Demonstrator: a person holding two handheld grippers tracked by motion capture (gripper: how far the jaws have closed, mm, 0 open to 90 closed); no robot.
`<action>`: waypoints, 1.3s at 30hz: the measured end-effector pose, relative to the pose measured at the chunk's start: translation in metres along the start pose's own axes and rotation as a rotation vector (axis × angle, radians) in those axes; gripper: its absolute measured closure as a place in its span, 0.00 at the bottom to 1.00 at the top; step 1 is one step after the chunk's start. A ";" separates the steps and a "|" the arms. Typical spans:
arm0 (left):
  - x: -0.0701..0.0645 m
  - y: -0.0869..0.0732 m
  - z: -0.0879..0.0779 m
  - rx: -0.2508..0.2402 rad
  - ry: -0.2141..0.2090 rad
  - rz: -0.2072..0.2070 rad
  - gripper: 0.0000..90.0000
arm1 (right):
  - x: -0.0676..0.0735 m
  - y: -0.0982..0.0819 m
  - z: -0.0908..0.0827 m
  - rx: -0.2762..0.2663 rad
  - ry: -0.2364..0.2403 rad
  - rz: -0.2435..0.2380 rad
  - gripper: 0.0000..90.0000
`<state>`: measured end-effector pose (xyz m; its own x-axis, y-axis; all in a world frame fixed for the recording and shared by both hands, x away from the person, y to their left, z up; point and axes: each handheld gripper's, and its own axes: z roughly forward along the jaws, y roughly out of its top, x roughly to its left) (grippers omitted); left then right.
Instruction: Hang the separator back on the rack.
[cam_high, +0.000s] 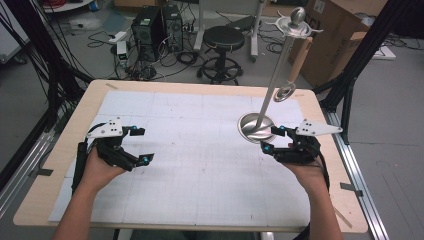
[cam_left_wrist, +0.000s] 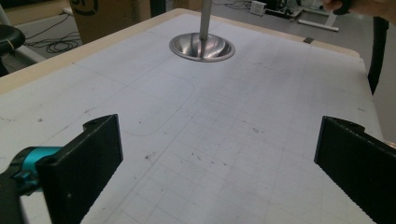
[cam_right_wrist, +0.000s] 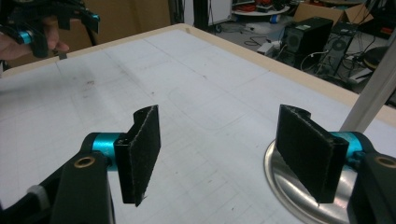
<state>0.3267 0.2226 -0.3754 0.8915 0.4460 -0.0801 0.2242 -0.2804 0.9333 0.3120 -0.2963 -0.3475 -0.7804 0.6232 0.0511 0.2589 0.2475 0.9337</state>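
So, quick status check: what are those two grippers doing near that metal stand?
Left gripper open, empty. Right gripper open, empty, at the metal stand's round base. Nothing in the way.

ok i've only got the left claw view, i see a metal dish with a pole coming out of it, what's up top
Observer: The pole ends in a knobbed cap, and a wooden-handled utensil hangs from it.
Operator: where's the right claw
Observer: The right claw is low at the base, on its near right side.
Operator: gripping it?
Observer: No. Its jaws stand apart, one over the base's rim, one over the mat.
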 end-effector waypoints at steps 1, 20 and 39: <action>0.000 0.000 0.000 0.000 0.001 -0.002 0.02 | 0.000 -0.003 0.001 -0.002 0.003 0.006 0.33; 0.001 -0.005 0.007 0.015 0.004 -0.016 0.02 | -0.003 -0.041 0.019 0.089 0.008 0.057 0.21; 0.004 -0.006 0.008 0.026 0.008 -0.012 0.02 | -0.002 -0.038 0.018 0.083 0.007 0.052 0.21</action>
<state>0.3318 0.2188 -0.3839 0.8855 0.4561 -0.0882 0.2450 -0.2972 0.9229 0.3144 -0.2934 -0.3898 -0.7688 0.6314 0.1014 0.3448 0.2756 0.8973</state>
